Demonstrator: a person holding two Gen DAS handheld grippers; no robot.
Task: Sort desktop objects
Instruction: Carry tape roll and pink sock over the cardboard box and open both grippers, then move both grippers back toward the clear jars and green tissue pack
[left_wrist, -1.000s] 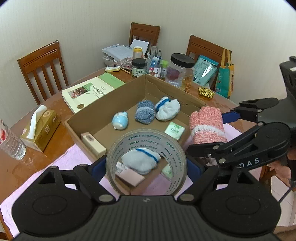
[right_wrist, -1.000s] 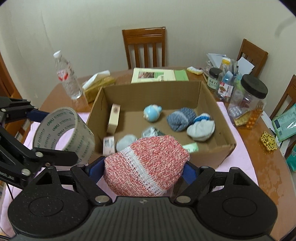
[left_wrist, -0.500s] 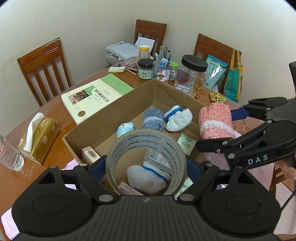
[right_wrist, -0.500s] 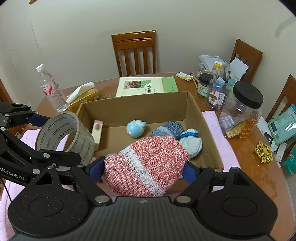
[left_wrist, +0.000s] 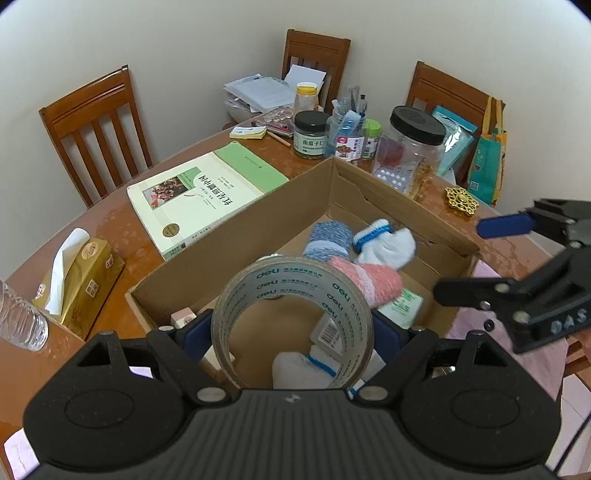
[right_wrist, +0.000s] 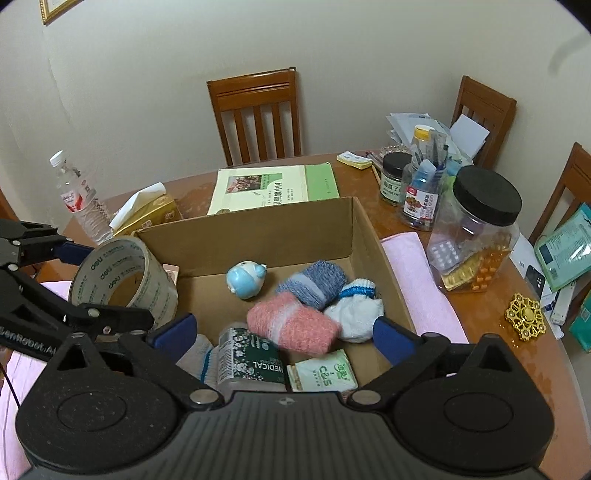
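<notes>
An open cardboard box (left_wrist: 280, 214) (right_wrist: 258, 240) stands on the wooden table. My left gripper (left_wrist: 291, 332) is shut on a roll of clear tape (left_wrist: 291, 321) (right_wrist: 123, 277) and holds it upright over the box's near left corner. My right gripper (right_wrist: 282, 330) hangs over the box with its jaws opening, and the pads touch nothing. Below it a pink knitted sock roll (right_wrist: 291, 325) (left_wrist: 369, 280) lies loose on the box floor. It rests beside a blue-grey sock roll (right_wrist: 314, 282), a white sock (right_wrist: 356, 310) and a blue toy (right_wrist: 245, 278).
A medical pack (right_wrist: 251, 363) and a green sachet (right_wrist: 321, 371) lie at the box's near side. Around the box are a green book (left_wrist: 199, 199), a tissue box (left_wrist: 79, 280), a water bottle (right_wrist: 79, 199), jars (right_wrist: 476, 229), a pink cloth (right_wrist: 417, 280) and chairs.
My right gripper has opened and the pink sock roll has dropped from it into the box. Both grippers have moved forward over the box. The tape roll stays in the left gripper.
</notes>
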